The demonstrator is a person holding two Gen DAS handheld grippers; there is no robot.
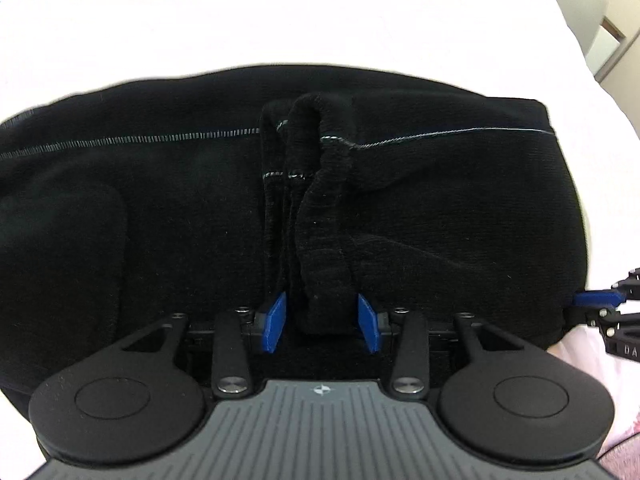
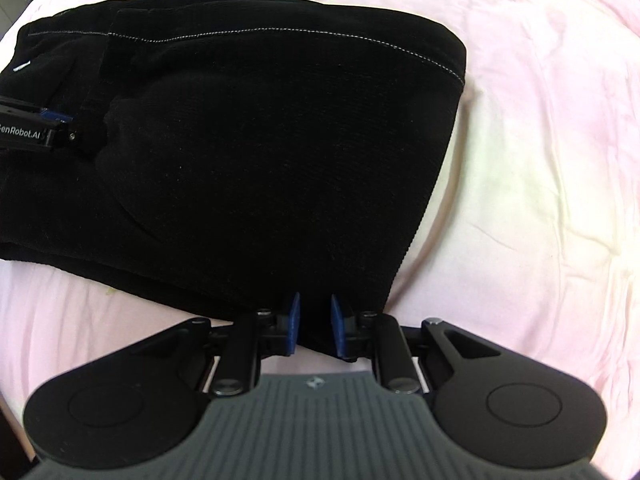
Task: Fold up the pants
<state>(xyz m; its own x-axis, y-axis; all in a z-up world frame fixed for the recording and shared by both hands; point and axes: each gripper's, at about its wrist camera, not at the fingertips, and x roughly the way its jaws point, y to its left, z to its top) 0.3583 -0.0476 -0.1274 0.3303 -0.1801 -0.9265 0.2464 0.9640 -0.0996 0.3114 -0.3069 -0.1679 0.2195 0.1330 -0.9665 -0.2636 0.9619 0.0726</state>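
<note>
Pinching a bunched ridge of cloth, the left gripper (image 1: 320,322) has its jaws closed around a raised fold of the black pants (image 1: 440,200), which lie folded on a pink sheet (image 2: 540,160) (a bed, it seems). The right gripper (image 2: 316,326) clamps the near edge of the pants, jaws pressed close on the cloth. Both grips sit along the same edge, probably so the layers can be lifted together for the next fold without slipping apart. Printed on the left gripper's body, seen from the right wrist: "enRobot.AI", the first letters cut off.
</note>
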